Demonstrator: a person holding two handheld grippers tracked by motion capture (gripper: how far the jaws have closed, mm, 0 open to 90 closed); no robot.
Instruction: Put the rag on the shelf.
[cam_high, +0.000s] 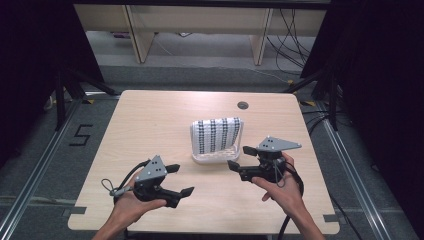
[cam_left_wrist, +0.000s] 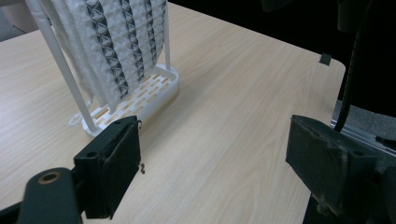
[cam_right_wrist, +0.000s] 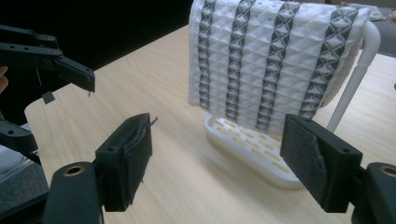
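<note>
White plastic rack (cam_high: 212, 156) (slotted base), long axis across table (cam_high: 150, 120); quilted black-striped cloth (cam_high: 218, 134) draped over rail. Left gripper (cam_high: 181, 180), right gripper (cam_high: 239, 157) jaws wide, empty.

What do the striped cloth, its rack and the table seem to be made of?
The cloth: likely woven textile, matte, with a puckered waffle texture and dark stripes. The rack: probably white moulded plastic, smooth, with a slotted base and rounded rail. The table: pale wood-grain surface, possibly laminate; the grain looks flat and uniform.
</note>
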